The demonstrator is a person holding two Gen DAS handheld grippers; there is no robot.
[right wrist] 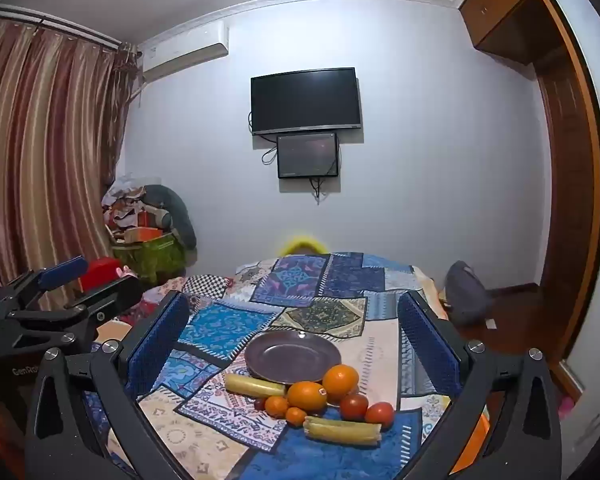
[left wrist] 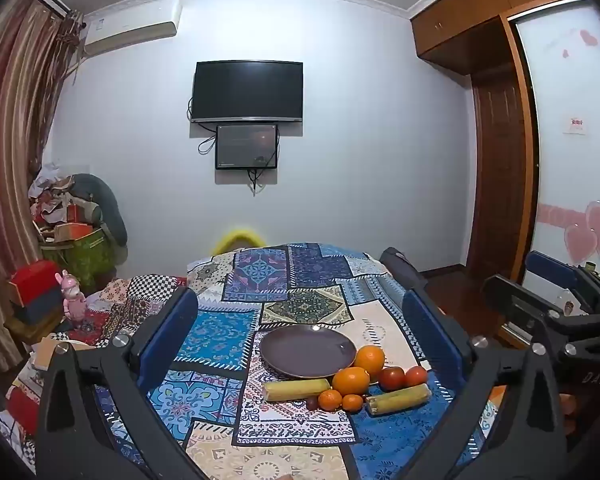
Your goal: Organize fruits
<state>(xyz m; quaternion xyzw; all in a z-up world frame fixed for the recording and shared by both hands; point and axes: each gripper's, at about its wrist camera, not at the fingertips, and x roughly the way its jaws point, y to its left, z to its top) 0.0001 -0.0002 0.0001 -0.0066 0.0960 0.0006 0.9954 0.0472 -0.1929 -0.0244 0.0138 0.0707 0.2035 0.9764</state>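
An empty dark purple plate (left wrist: 306,351) (right wrist: 292,356) lies on a patchwork cloth. In front of it lie two large oranges (left wrist: 351,380) (right wrist: 307,395), two small tangerines (left wrist: 330,399) (right wrist: 277,406), two red tomatoes (left wrist: 392,377) (right wrist: 354,406), two yellow-green cane pieces (left wrist: 296,389) (right wrist: 342,430) and a small dark fruit (right wrist: 260,403). My left gripper (left wrist: 300,320) is open and empty, held back above the fruit. My right gripper (right wrist: 294,320) is open and empty too, at about the same distance.
The cloth (left wrist: 220,332) covers a bed or table that drops off at its right edge (left wrist: 416,304). Boxes and a pink toy (left wrist: 73,294) crowd the left side. A dark bag (right wrist: 466,296) lies on the floor at right. The wall holds two screens (left wrist: 247,92).
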